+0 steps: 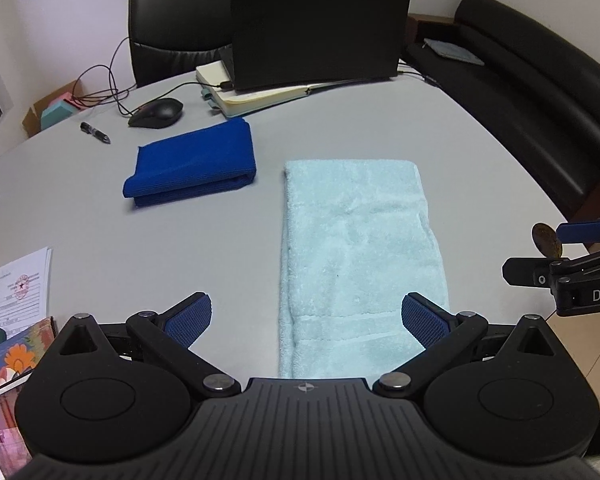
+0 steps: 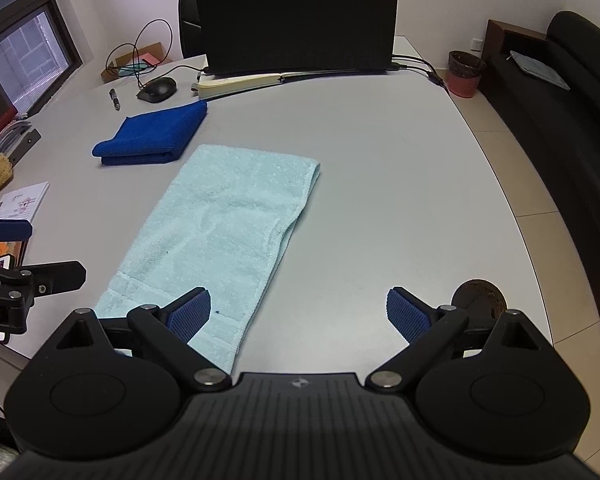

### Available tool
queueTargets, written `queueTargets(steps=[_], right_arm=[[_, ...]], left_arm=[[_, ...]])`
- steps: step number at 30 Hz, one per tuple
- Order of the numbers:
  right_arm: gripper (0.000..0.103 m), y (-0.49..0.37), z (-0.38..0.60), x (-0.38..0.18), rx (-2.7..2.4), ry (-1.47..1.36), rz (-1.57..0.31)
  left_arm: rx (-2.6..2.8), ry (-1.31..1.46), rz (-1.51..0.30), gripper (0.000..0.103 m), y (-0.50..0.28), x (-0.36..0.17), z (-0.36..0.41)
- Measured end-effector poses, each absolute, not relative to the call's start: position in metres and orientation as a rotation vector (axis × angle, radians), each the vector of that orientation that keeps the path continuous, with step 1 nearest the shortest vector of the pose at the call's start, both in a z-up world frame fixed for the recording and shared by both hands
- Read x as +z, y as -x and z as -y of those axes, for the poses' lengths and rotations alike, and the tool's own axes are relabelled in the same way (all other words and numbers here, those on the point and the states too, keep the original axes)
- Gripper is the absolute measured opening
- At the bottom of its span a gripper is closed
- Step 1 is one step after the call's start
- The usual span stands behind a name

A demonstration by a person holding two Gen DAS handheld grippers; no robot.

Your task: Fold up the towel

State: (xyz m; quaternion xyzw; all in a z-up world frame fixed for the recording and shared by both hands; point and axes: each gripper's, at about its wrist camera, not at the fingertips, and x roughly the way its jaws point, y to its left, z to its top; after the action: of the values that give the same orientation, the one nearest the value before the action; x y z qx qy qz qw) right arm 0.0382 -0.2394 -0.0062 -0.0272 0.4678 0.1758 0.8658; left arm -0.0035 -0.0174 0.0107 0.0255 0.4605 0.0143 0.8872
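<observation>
The light blue towel (image 1: 360, 256) lies flat on the grey surface (image 1: 140, 248), folded into a long narrow strip that runs away from the person toward the laptop (image 1: 320, 24). Its near short edge reaches the near rim of the surface. The left hand-held gripper (image 1: 306, 320) hovers above that near end with its jaws spread wide and holds nothing; its blue pads (image 1: 190, 318) stand on either side of the strip's near portion, not touching the cloth. The right hand-held gripper (image 2: 298, 314) also stands wide apart and empty; it sits to the right of the strip, with its left pad (image 2: 190, 314) over the towel's near right edge and its right pad over bare surface. In the left wrist view the right hand-held gripper appears at the right border, well apart from the towel. A folded dark blue cloth (image 1: 192, 164) rests on the surface to the left of the towel's far end, near it but apart. Behind it lie a black mouse (image 1: 156, 113), a pen (image 1: 95, 133) and an open notebook (image 1: 256, 94) under the laptop. Papers (image 1: 16, 284) lie at the left edge.
</observation>
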Motion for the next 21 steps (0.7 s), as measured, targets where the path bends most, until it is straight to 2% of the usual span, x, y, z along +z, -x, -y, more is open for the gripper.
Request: queueTargets(steps=[21], right_arm=[[0.097,-0.038,0.238,-0.006,0.387,0.036,-0.972]], left_arm=[[-0.041,-0.094,-0.924,0.102,0.017,0.01,0.023]])
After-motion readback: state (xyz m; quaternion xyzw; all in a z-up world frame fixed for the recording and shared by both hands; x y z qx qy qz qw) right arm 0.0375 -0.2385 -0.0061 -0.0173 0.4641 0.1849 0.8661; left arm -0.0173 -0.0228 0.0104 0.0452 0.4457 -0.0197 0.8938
